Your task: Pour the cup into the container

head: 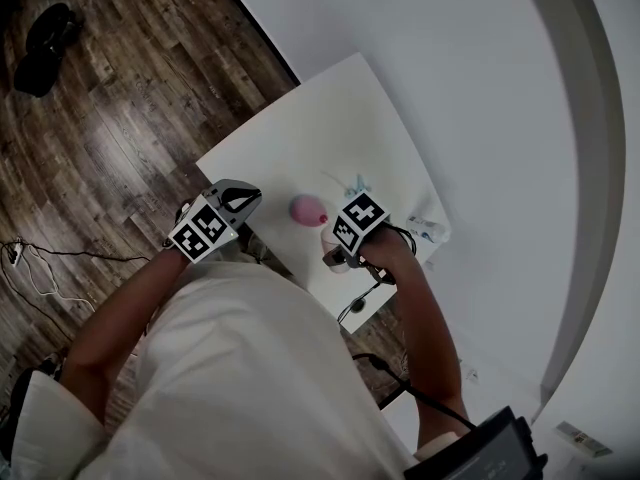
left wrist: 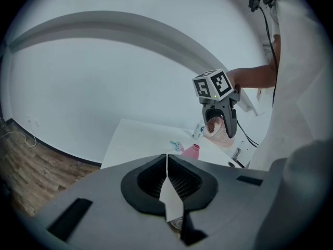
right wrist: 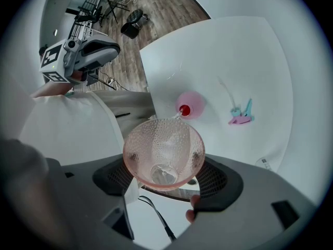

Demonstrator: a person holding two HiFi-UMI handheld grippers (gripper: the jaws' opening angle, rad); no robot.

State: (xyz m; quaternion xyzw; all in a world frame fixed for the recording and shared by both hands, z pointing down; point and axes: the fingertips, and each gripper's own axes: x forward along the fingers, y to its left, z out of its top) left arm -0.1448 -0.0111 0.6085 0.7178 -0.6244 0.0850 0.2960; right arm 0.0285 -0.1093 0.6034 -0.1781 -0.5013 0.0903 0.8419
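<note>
The fingers (right wrist: 221, 178) of the right gripper (right wrist: 164, 158) are clamped on the pink dimpled cup (right wrist: 164, 150), one on each side of its wall. The cup is held in the air, tipped forward. Its base sits close to the fingers and its rim is directed away and downward. The cup's axis therefore runs from the fingers out toward the container (right wrist: 190, 105).

The container, a pink vessel with a red mouth, stands upright on the white counter (head: 300, 128). It lies ahead of and below the cup's far rim. A thin bright line is seen between the rim and the mouth. It cannot be confirmed as a stream, and any contents left in the cup cannot be made out. The pour is judged to depend on the rim being kept in line over the narrow mouth.

The left gripper (left wrist: 167, 163) is held at the counter's opposite edge, well apart from the container. Its fingers are together with nothing between them. The right hand is the nearer one.

A small teal and pink object (right wrist: 242, 116) lies on the counter beyond the container.
</note>
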